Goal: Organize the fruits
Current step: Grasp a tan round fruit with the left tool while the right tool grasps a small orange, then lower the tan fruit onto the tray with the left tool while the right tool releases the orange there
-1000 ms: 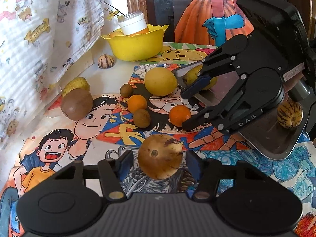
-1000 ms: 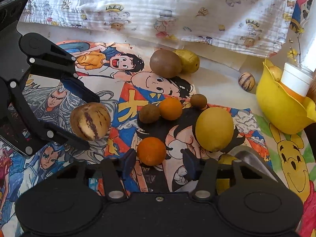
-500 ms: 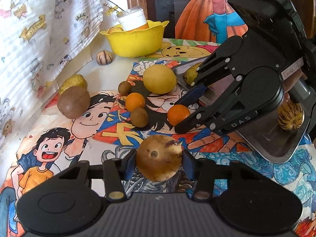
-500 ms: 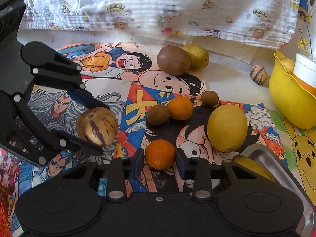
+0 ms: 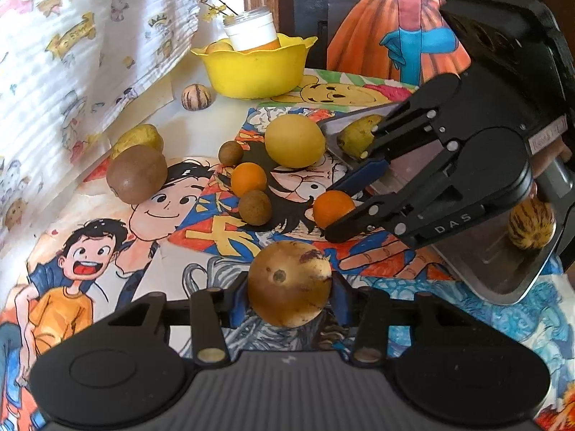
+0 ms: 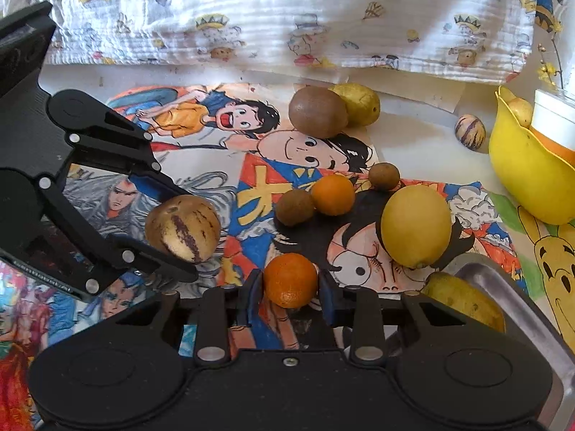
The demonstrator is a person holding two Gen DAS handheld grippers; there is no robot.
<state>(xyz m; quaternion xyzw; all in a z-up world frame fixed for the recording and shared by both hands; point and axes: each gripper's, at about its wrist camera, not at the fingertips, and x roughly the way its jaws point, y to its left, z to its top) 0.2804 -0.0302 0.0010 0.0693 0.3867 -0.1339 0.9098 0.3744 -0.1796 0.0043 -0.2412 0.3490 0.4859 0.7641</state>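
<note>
1. My left gripper has its jaws clenched on the striped melon, both blue pads pressed to its flanks. The hold sits low on a round, smooth skin, so the fruit could roll forward out of the pads if I tilt or jerk.
2. My right gripper has its jaws clenched on a small orange, which sits just above the surface or on it; I cannot tell which. It is soft enough that a harder squeeze could bruise it.
3. The two grippers are close together. Crossing paths while lifting could knock one fruit loose.
4. The metal tray lies just beside my right gripper, holding a second striped melon and a green-yellow fruit. Its raised rim could catch a low-carried fruit, and a dropped one could roll across the slick metal.
5. Further off, the large lemon, another orange and two small brown fruits cluster tightly; a low sweep would scatter them.
6. Beyond, open room is scant: the yellow bowl and the hanging cloth close the far edge.
</note>
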